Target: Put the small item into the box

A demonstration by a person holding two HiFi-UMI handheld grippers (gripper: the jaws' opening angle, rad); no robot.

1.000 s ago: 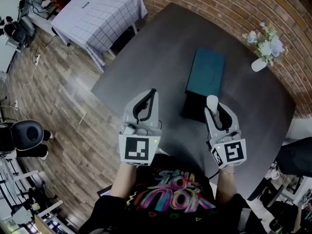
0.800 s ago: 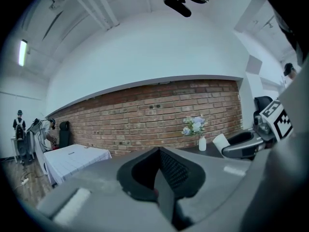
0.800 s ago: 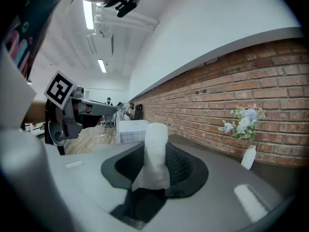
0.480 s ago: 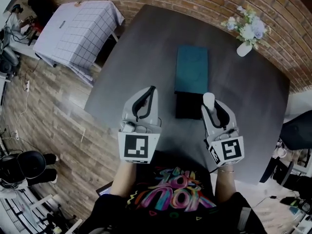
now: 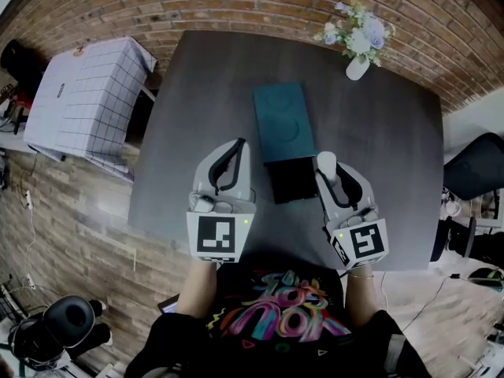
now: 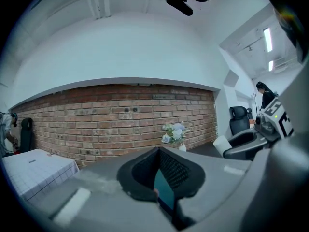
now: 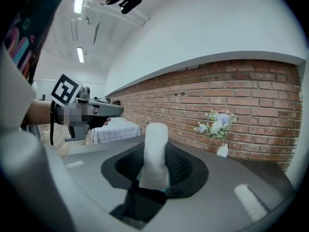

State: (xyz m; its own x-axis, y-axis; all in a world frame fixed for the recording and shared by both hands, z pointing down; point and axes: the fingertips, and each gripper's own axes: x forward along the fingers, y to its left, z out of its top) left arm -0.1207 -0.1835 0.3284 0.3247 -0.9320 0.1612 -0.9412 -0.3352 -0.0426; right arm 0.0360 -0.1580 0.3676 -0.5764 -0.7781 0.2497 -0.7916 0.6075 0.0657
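Note:
A box lies open on the dark table [image 5: 394, 132], with a teal lid [image 5: 282, 123] folded back and a black base [image 5: 291, 179] nearer me. My right gripper [image 5: 326, 168] is shut on a small white cylinder-shaped item [image 5: 324, 164], held upright just right of the black base. In the right gripper view the white item [image 7: 155, 153] stands between the jaws of the right gripper [image 7: 156, 170]. My left gripper [image 5: 239, 145] hovers left of the box, its jaws together with nothing in them. In the left gripper view a sliver of the teal lid [image 6: 161, 192] shows past the left gripper [image 6: 158, 153].
A white vase of flowers [image 5: 358, 53] stands at the table's far edge by the brick wall [image 5: 236, 6]. A small table with a chequered cloth [image 5: 83, 105] is off to the left on the wooden floor. A black chair [image 5: 472, 172] sits at the right.
The head view has swung, so the table and box now sit more squarely ahead. Both grippers keep their stance beside the box. The white item stays in the right gripper.

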